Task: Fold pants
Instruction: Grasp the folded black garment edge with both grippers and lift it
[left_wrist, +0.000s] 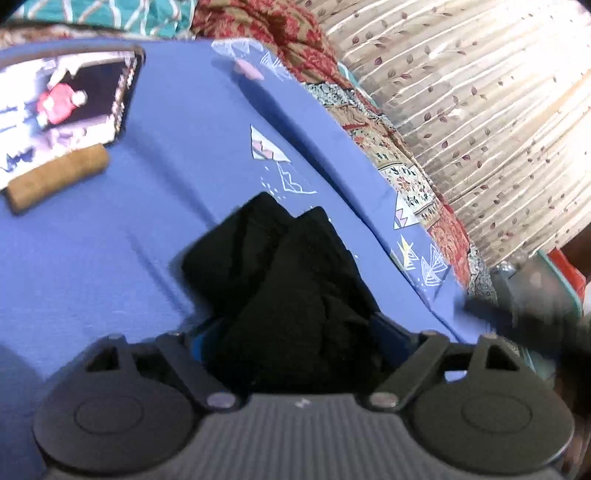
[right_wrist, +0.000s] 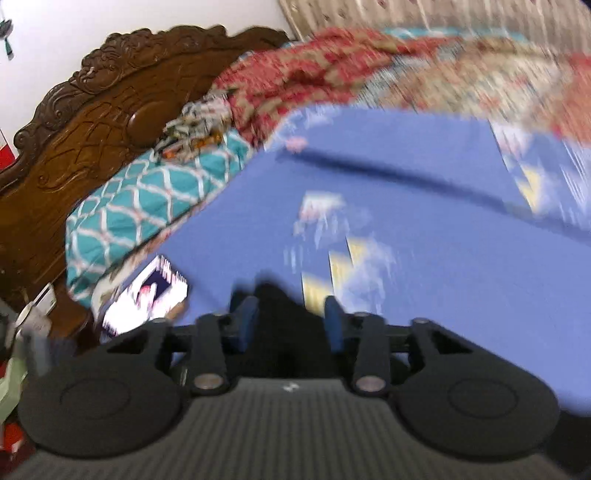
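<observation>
Black pants (left_wrist: 295, 277) lie bunched in a thick heap on the blue bedsheet (left_wrist: 110, 258). My left gripper (left_wrist: 291, 332) stands open and wide around the near end of the heap, a blue pad on either side. In the right wrist view, which is blurred, a fold of the black pants (right_wrist: 280, 306) fills the gap between the blue pads of my right gripper (right_wrist: 290, 321), which is shut on it above the sheet. A dark blur at the right edge of the left wrist view is the right gripper (left_wrist: 524, 306).
A lit screen (left_wrist: 62, 107) and a brown roll (left_wrist: 59, 177) lie on the sheet at the far left. A teal pillow (right_wrist: 147, 199), a carved wooden headboard (right_wrist: 92, 122) and a red patterned blanket (right_wrist: 314, 74) border the sheet. A curtain (left_wrist: 461, 110) hangs beyond.
</observation>
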